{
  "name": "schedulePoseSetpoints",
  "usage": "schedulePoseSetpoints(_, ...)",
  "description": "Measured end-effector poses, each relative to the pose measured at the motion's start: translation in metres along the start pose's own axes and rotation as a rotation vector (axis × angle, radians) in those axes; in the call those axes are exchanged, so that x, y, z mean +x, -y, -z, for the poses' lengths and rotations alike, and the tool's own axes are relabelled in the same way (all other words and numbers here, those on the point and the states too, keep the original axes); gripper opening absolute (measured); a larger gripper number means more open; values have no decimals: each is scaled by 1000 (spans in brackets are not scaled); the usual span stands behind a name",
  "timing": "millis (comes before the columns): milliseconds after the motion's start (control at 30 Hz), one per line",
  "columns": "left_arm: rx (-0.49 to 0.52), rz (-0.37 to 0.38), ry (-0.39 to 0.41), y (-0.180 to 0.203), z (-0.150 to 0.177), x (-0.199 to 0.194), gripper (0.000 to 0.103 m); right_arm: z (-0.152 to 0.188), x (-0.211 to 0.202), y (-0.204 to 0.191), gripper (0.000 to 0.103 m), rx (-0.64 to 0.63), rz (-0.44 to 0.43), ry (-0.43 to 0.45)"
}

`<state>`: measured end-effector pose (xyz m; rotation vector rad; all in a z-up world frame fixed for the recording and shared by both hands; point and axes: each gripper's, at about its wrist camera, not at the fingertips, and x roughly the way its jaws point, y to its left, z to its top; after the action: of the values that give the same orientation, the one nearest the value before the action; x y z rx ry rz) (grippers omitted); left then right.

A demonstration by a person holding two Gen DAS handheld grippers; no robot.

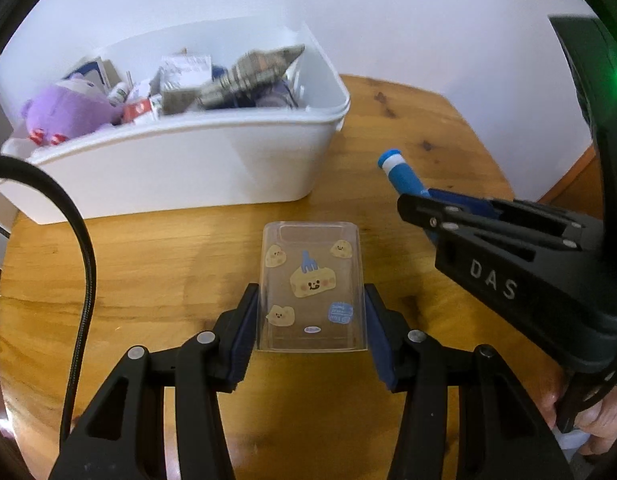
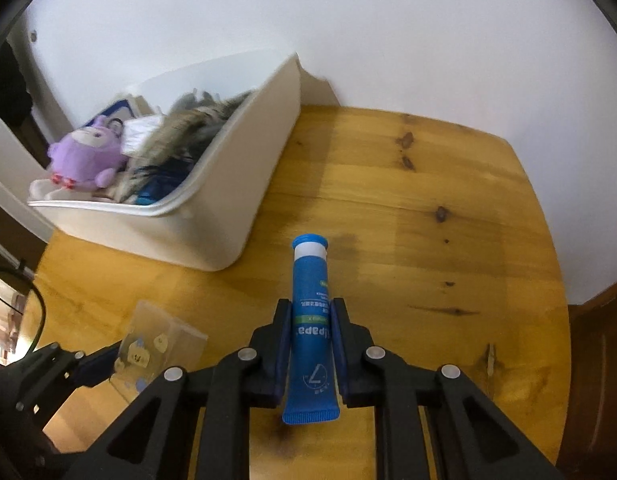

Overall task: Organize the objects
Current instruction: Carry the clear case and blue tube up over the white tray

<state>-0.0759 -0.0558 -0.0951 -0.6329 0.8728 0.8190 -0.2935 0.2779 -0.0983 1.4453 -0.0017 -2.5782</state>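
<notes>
My left gripper [image 1: 311, 298] is shut on a clear phone case [image 1: 311, 284] printed with cheese cartoons, held level above the wooden table [image 1: 148, 272]. The case also shows in the right wrist view [image 2: 156, 352]. My right gripper [image 2: 310, 312] is shut on a blue tube [image 2: 310, 320] with a blue cap and white collar, cap pointing forward. In the left wrist view the right gripper [image 1: 412, 204] sits to the right, the tube [image 1: 400, 170] sticking out of it. A white bin [image 1: 188, 168] full of items stands behind, left of both grippers.
The bin [image 2: 244, 184] holds a purple plush toy [image 1: 64, 114], a plaid cloth [image 1: 248, 72], small boxes and packets. A white wall rises behind the table. A black cable [image 1: 84, 280] hangs at the left. The table's right edge [image 2: 564, 280] drops off.
</notes>
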Motion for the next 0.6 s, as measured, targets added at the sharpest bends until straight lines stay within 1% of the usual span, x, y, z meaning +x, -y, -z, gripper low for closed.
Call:
schedulePoseSetpoints(100, 13, 21, 29, 0, 0, -26, 53, 6, -28, -9, 20, -3, -16, 27)
schedulePoseSetpoints(133, 14, 28, 37, 2, -3, -29, 53, 6, -33, -12, 20, -4, -18, 35)
schedulePoseSetpoints(300, 31, 58, 80, -11, 8, -83, 53, 9, -73, -33, 20, -10, -44, 84)
schedulePoseSetpoints(333, 32, 61, 87, -10, 6, -87, 53, 9, -81, -39, 20, -16, -50, 93)
schedulePoseSetpoints(467, 40, 63, 119, -25, 8, -123, 53, 12, -109, -67, 20, -47, -74, 120)
schedulePoseSetpoints(600, 58, 47, 140, -42, 8, -153, 53, 11, -130, -92, 20, -80, -102, 140)
